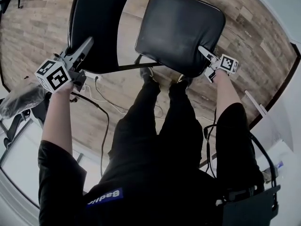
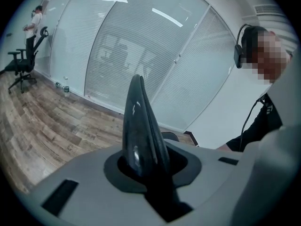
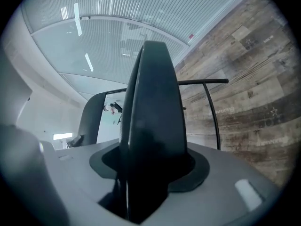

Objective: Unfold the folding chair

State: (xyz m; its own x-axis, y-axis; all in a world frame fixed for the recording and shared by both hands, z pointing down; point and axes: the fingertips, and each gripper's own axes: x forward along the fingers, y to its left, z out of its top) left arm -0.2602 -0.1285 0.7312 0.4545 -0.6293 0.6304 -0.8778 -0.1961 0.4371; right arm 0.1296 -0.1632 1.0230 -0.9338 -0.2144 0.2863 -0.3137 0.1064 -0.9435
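Observation:
The folding chair stands in front of me with its black padded seat [image 1: 181, 29] tipped toward me and its black backrest [image 1: 96, 25] to the left. My left gripper [image 1: 81, 55] is shut on the backrest's lower edge, which runs as a black ridge [image 2: 141, 135] between the jaws. My right gripper [image 1: 206, 56] sits at the seat's near right corner. The seat's thick edge [image 3: 153, 121] fills the space between its jaws. A thin black frame tube [image 3: 209, 107] curves behind the seat.
Wood-plank floor [image 1: 42, 32] lies under the chair, with cables [image 1: 101, 100] trailing near my legs. Frosted glass walls with blinds [image 2: 141, 46] stand behind. An office chair [image 2: 26, 65] and a person stand far off at the left.

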